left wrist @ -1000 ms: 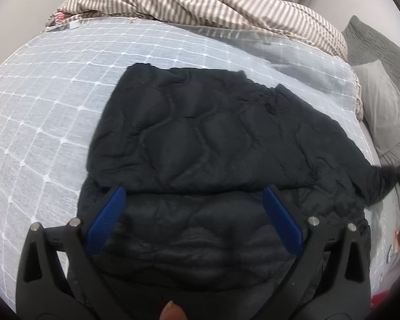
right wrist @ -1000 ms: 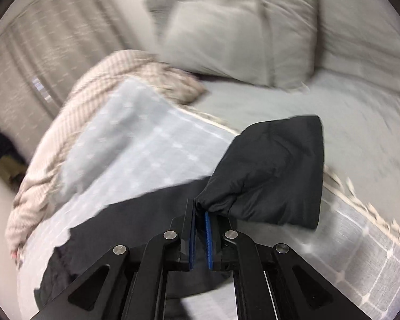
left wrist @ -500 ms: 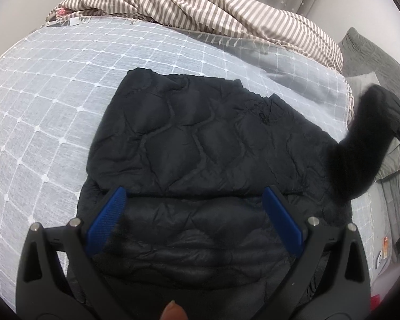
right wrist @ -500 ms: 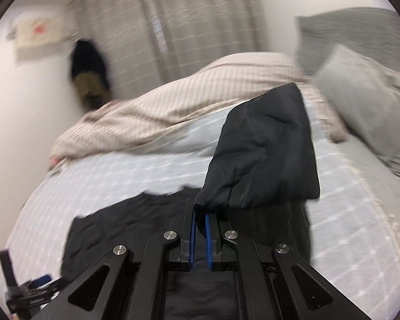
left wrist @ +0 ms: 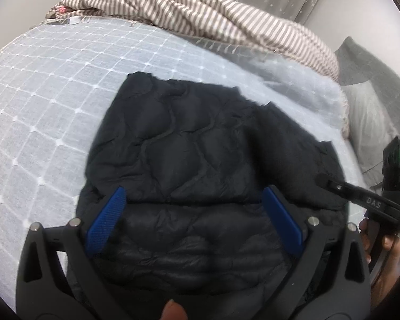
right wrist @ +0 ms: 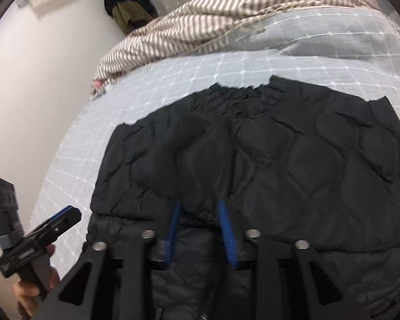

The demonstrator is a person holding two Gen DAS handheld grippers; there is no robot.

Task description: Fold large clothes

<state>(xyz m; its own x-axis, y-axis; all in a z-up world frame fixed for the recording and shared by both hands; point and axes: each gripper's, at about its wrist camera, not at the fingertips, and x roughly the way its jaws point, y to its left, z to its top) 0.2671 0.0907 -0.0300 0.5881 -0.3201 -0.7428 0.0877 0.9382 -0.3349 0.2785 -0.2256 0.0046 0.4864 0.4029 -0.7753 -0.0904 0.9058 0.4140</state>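
Sleeves folded in, body fold left

Black jacket [left wrist: 200, 160] lies on the bed [left wrist: 53, 101]; right gripper [right wrist: 200, 224] fingers have just been opening, nothing between them; left gripper [left wrist: 192, 218] wide, empty.

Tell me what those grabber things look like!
Both are black plastic with two long fingers. The left gripper has bumpy blue pads and shiny silver screws. The right gripper has thin ridged blue pads, white letters on its side and a black box with a green light behind it.
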